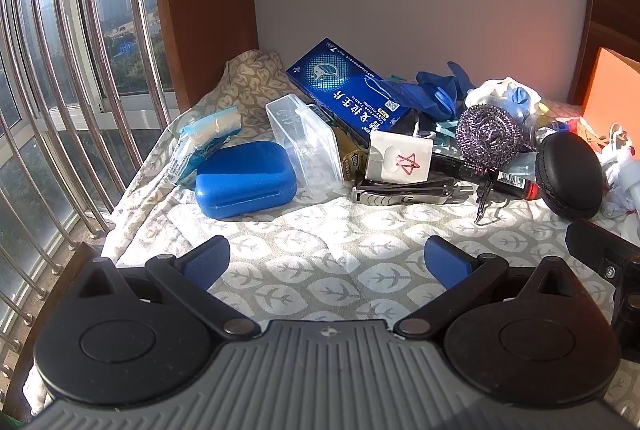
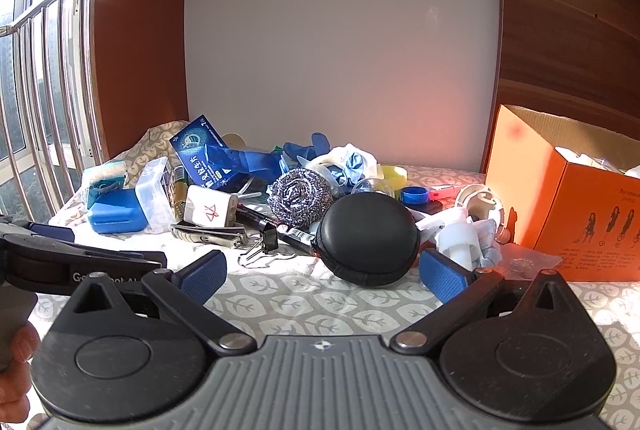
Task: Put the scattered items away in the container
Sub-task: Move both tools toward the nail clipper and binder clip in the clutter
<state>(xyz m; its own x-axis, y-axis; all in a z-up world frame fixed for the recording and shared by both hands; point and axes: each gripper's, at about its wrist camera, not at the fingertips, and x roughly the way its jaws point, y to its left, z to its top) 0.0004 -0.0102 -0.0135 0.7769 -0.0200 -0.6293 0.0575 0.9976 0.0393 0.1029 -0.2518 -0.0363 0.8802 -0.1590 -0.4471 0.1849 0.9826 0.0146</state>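
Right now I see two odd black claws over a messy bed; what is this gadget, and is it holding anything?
No robot here: a person carries a two-finger gripper in each hand, each with a camera looking out along its fingers. One picture is from the left gripper, the other from the right gripper. Both are open and hold nothing. On the leaf-patterned cloth lie a blue case, a clear box, a steel scourer, a round black pouch and more clutter. The orange box at the right looks like the container for them.
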